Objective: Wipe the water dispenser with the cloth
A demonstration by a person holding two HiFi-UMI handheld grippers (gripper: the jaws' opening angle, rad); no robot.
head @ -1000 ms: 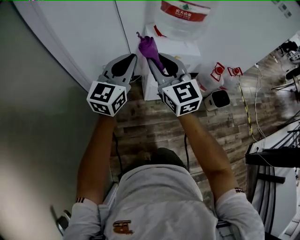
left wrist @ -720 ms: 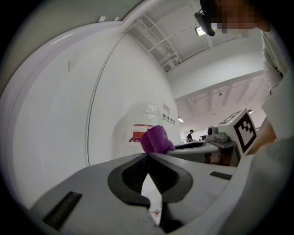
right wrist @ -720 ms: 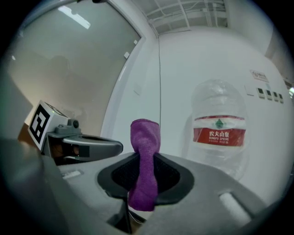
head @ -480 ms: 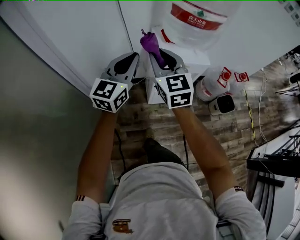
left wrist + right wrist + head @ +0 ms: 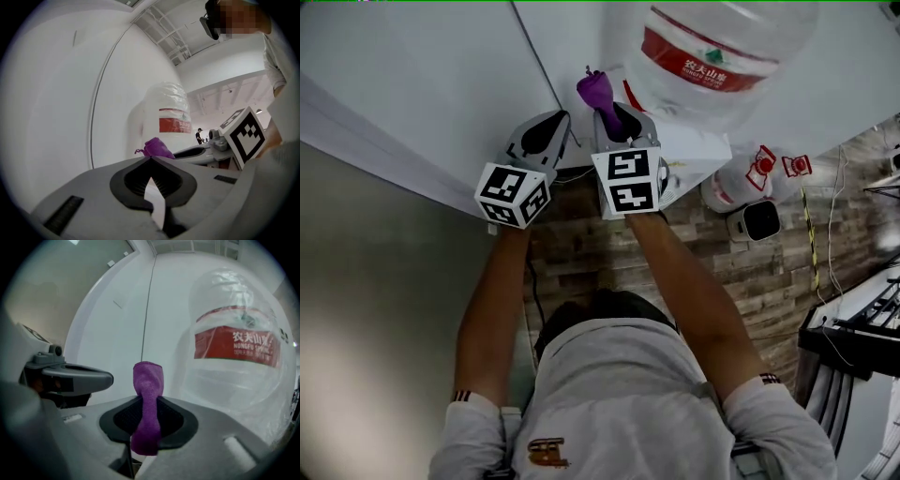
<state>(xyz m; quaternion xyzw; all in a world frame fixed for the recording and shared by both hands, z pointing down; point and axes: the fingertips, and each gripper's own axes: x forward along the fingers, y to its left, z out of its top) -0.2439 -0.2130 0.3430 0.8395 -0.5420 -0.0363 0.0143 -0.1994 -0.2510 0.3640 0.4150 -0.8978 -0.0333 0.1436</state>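
Observation:
The water dispenser [image 5: 698, 150] is a white cabinet against the wall, topped by a big clear bottle [image 5: 722, 52] with a red label. My right gripper [image 5: 605, 117] is shut on a purple cloth [image 5: 594, 92], whose bunched end sticks up past the jaws just left of the bottle. In the right gripper view the cloth [image 5: 148, 380] stands upright between the shut jaws of the right gripper [image 5: 146, 401], with the bottle [image 5: 234, 352] close on the right. My left gripper [image 5: 542, 131] is shut with nothing in it, beside the right one near the wall. In the left gripper view the left gripper [image 5: 150, 158] points towards the cloth [image 5: 158, 148].
A white wall with a thin vertical seam [image 5: 539, 56] rises behind the dispenser. Spare bottles [image 5: 750, 173] and a small white device [image 5: 759, 220] stand on the wood floor to the right, with cables [image 5: 811, 234] nearby. Dark furniture [image 5: 862, 337] sits at far right.
The right gripper with the cloth has shifted left, closer to the left gripper. The bottle now looms larger and nearer in the head view.

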